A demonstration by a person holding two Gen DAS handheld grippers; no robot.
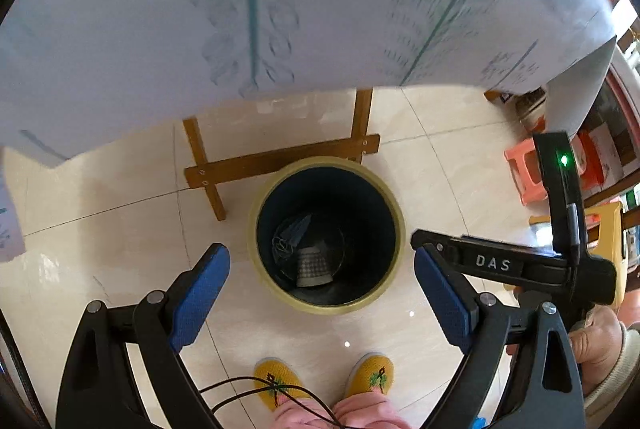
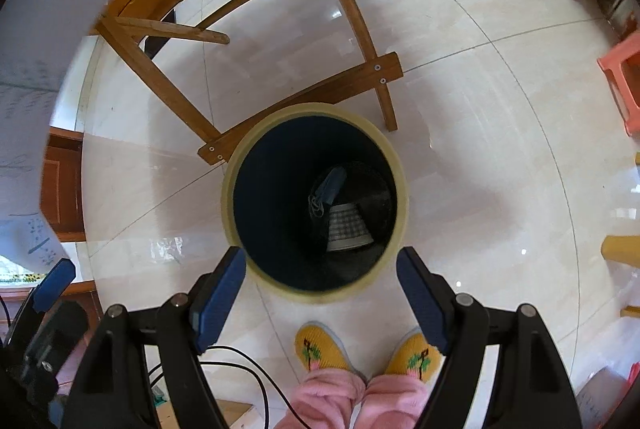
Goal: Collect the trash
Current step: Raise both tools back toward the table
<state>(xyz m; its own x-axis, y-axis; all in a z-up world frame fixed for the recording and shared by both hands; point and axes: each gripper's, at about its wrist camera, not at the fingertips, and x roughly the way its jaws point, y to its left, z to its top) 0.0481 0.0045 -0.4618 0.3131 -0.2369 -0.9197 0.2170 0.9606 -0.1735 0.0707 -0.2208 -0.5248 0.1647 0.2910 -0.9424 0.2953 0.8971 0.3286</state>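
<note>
A round bin with a pale yellow rim [image 1: 320,161] stands on the tiled floor, seen straight down in both views. At its dark bottom lie a checked paper cup [image 1: 314,265] and a blue face mask [image 1: 294,231]. My left gripper [image 1: 322,253] hangs open above the bin's near side, with nothing between its blue pads. Beside it on the right is the black body of the right gripper [image 1: 492,263]. In the right wrist view the bin rim [image 2: 316,109], cup [image 2: 348,227] and mask [image 2: 330,183] show again, and my right gripper [image 2: 320,256] is open and empty over the near rim.
A wooden table's legs and cross brace [image 1: 280,161] stand just behind the bin under a white printed cloth [image 1: 280,9]. The person's yellow slippers [image 2: 320,349] and a black cable [image 2: 256,381] are near the bin. A pink stool [image 2: 624,81] stands at the right.
</note>
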